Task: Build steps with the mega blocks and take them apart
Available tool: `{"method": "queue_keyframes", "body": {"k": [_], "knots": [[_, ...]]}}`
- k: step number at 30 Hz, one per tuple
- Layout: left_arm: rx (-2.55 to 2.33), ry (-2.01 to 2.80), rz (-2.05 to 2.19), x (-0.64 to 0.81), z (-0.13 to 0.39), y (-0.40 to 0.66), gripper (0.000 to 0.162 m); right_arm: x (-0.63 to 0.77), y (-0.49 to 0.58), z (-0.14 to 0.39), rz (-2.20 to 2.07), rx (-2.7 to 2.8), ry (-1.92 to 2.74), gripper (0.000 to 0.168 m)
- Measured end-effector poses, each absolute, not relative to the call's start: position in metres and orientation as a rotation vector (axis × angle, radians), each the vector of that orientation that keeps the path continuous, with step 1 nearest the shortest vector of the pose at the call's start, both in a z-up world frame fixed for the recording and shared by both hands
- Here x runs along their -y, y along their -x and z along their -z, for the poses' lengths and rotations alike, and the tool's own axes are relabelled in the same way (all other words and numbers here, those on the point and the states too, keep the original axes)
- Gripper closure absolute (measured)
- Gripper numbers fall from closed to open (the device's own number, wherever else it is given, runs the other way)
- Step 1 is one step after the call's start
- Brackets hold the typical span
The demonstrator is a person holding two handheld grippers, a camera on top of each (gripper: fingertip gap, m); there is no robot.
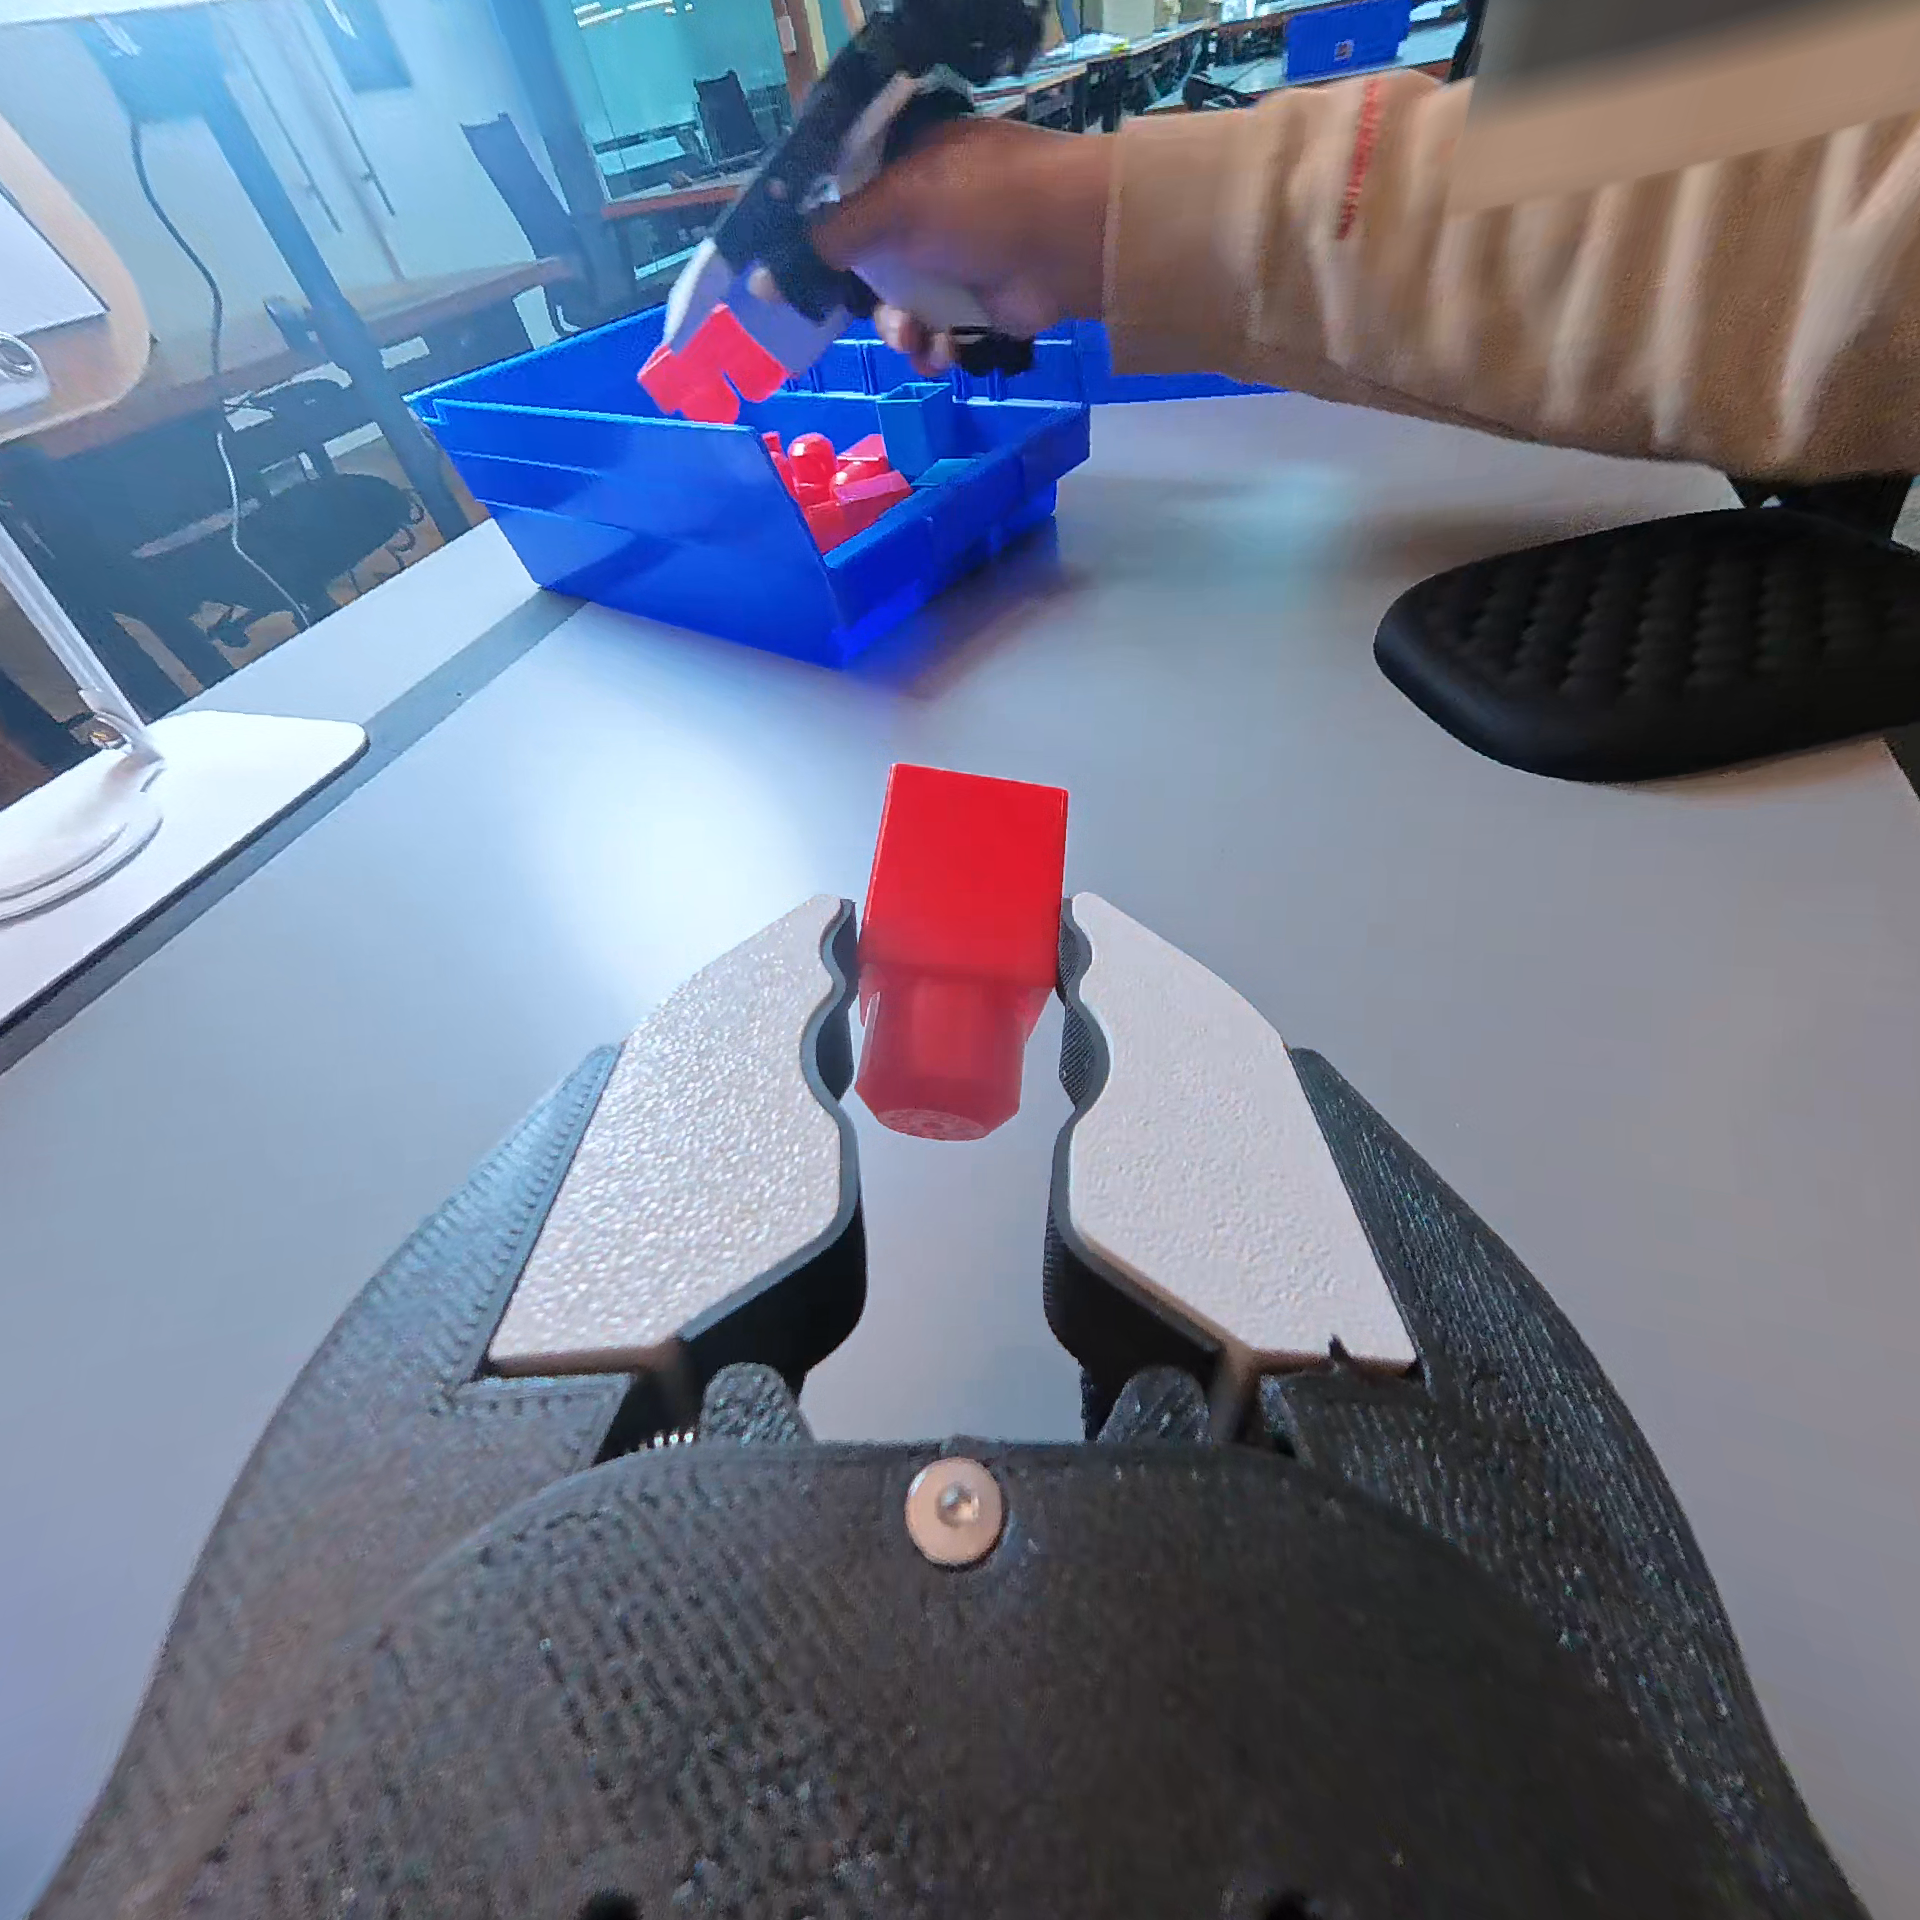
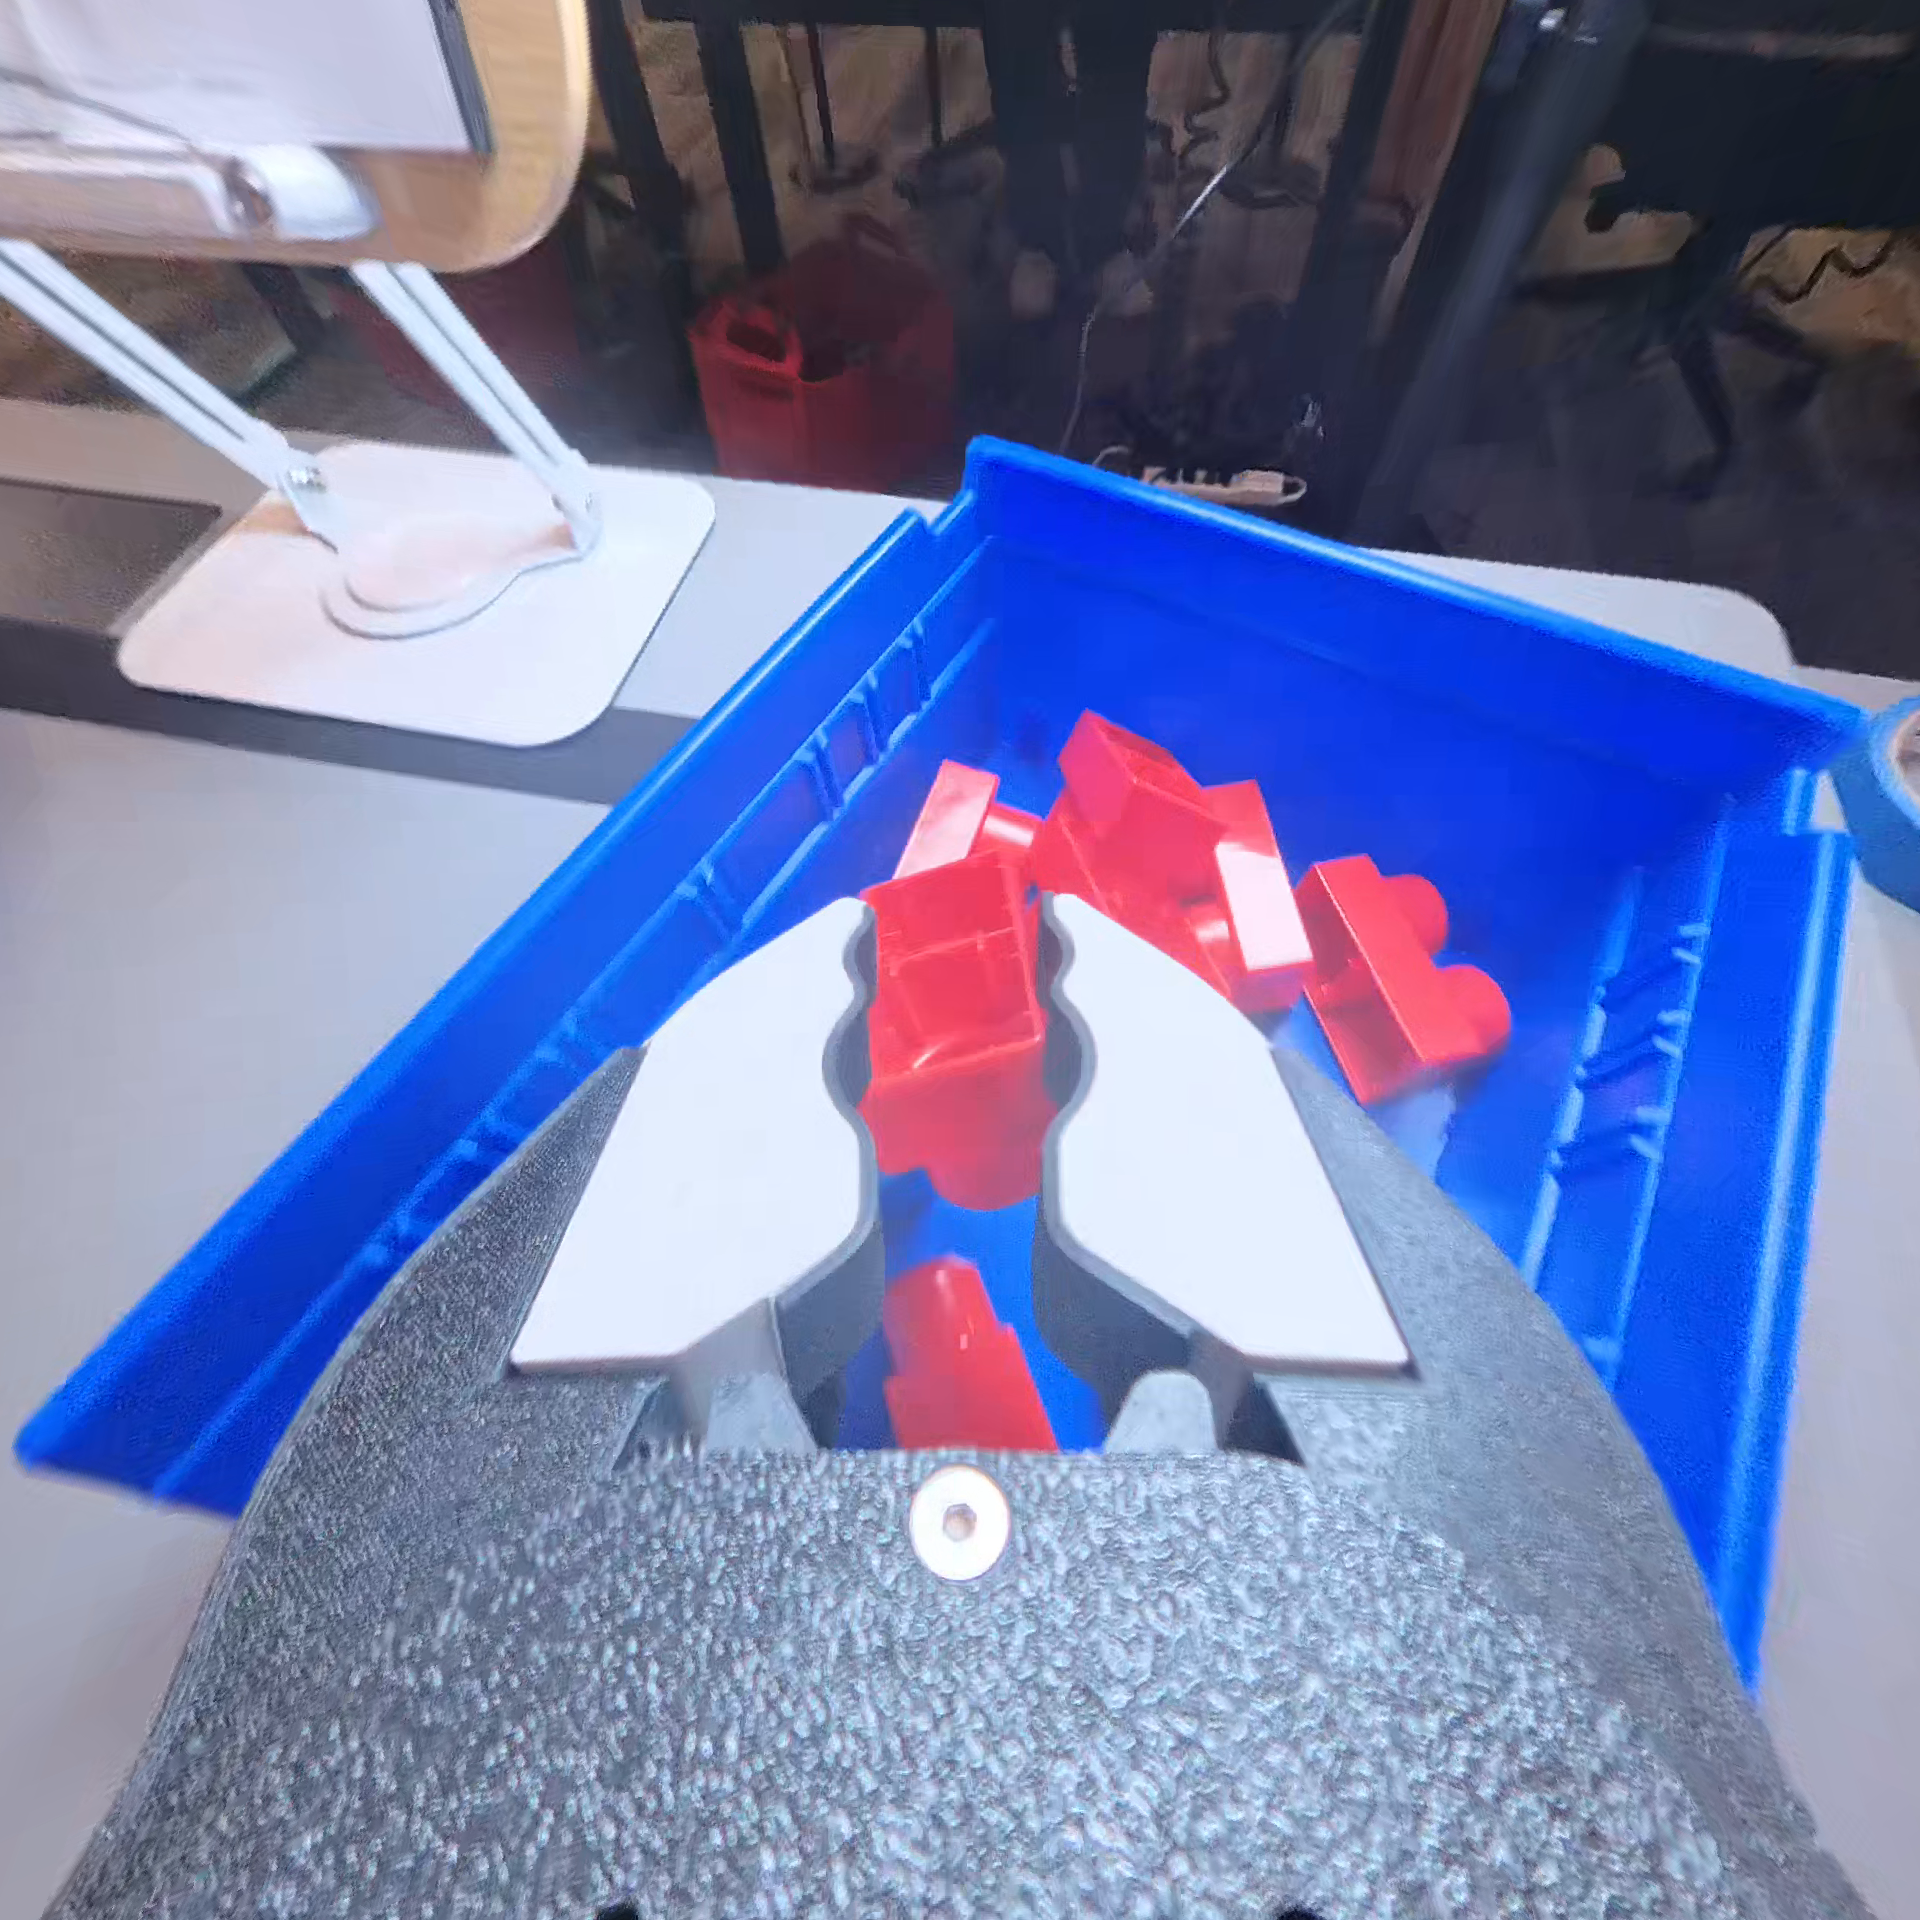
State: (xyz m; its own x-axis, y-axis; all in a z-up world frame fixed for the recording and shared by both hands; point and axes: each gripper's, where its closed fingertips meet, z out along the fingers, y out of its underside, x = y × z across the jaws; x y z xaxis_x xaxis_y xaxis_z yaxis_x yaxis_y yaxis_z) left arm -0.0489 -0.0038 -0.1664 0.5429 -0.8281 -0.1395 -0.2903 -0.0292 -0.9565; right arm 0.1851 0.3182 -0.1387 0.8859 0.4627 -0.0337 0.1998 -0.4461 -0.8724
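left gripper (image 1: 958, 940) pinching a red block (image 1: 961, 925) just over the grey table (image 1: 1351, 1039), stud toward camera | right gripper (image 2: 956, 935) clamped on another red block (image 2: 956, 1023) above the blue bin (image 2: 1351, 644), up at 11 o'clock from the left one | loose blocks (image 2: 1392, 987) piled in the bin | white lamp base (image 2: 416, 592) at 10 o'clock

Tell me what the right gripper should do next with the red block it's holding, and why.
Probably carry it out of the blue bin toward the left gripper. The right gripper is shut on a red block above the bin, while the left holds its own block over the table, ready for joining.
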Motion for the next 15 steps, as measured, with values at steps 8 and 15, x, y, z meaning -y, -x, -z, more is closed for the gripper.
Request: {"method": "queue_keyframes", "body": {"k": [8,15], "knots": [[-0.984,1.607,0.573,0.003,0.171,0.051,0.125,-0.378,-0.163,0.115,-0.345,0.426,1.917,0.12],[-1.01,1.61,0.585,0.005,0.176,0.047,0.125,-0.308,-0.113,0.085,-0.547,0.688,1.731,0.117]]}}
